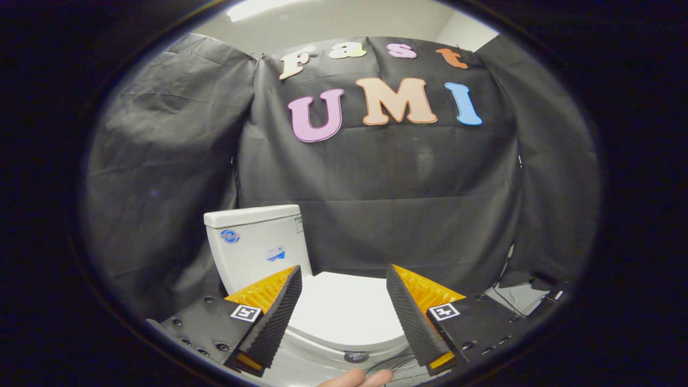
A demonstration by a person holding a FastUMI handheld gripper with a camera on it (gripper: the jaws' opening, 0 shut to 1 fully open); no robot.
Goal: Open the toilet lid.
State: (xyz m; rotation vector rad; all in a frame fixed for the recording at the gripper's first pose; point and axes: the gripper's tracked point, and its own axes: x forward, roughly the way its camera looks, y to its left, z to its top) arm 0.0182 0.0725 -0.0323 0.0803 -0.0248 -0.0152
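Fingers of the gripper (344, 293) are spread wide apart, and they hold nothing. Between them and a bit below sits the toilet lid (346, 312). It is white and lies flat down on the bowl, so the toilet is not open yet. Behind the lid, just past the left finger, stands the white tank (255, 244). The black cloth wall (376, 183) hangs behind it all. A small dark round button (356, 356) sits near the front rim of the toilet, and a fingertip of a person's hand (357, 379) peeks in right below it.

It looks like the job is at its first step: getting close to the lid. No finger touches it yet.

Next, the gripper probably has to go down and forward to the front edge of the lid. One finger would need to slip under that edge, or both would pinch it. Then the lid must swing up and back toward the tank. The lid looks smooth, so it may slip.
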